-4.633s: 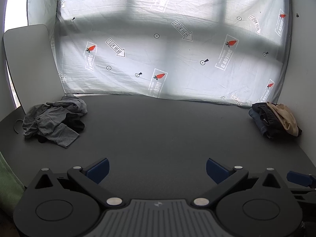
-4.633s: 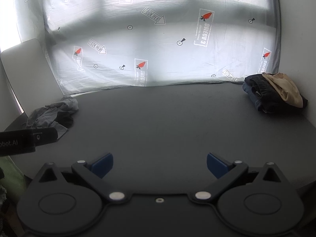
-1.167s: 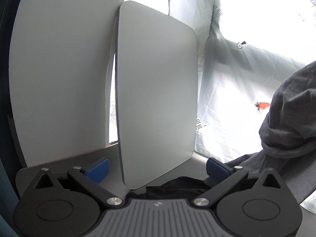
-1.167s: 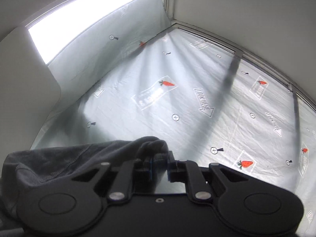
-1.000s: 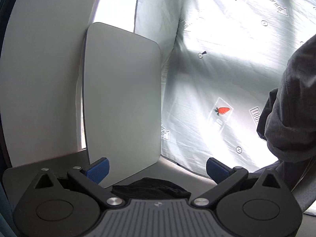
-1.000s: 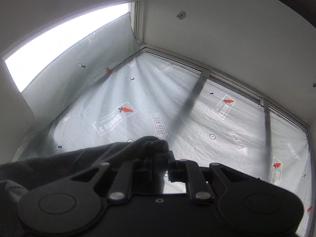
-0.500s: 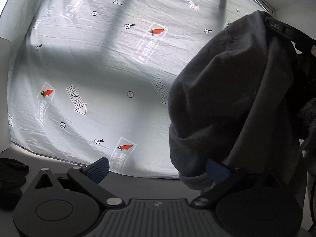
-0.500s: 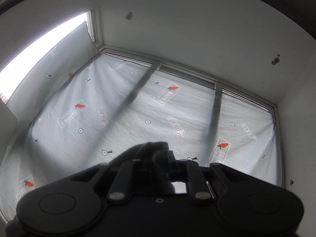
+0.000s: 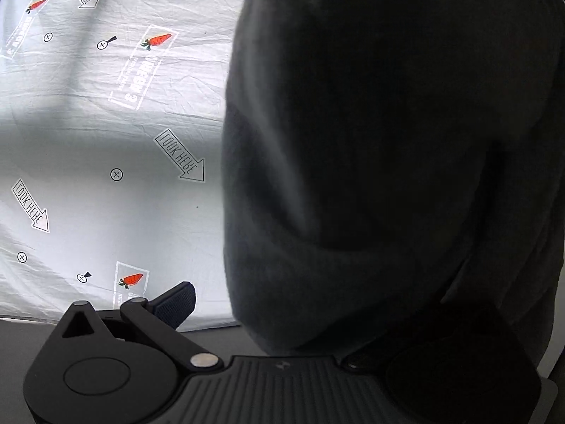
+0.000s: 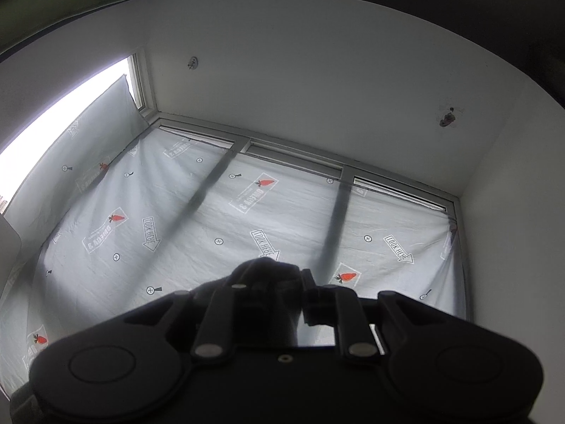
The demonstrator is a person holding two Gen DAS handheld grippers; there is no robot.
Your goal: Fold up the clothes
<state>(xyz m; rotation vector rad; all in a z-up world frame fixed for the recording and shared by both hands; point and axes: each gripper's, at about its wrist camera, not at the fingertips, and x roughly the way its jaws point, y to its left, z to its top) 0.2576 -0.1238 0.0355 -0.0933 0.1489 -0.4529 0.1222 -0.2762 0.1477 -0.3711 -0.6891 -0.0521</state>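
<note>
Dk grey garment (image 9: 370,141); white sheet (image 9: 88,123) (orange carrots).

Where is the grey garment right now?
The grey garment hangs in the air, filling the right side of the left wrist view, in front of the printed sheet. The right tongs pinch its top edge.

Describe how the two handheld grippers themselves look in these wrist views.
Both are matte black plastic. The left gripper has a ribbed centre plate, round discs on each side, silver pivot pins, and a dark blue pad on the one of its fingers that shows. The right gripper has the same disc-and-linkage build, seen in silhouette.
</note>
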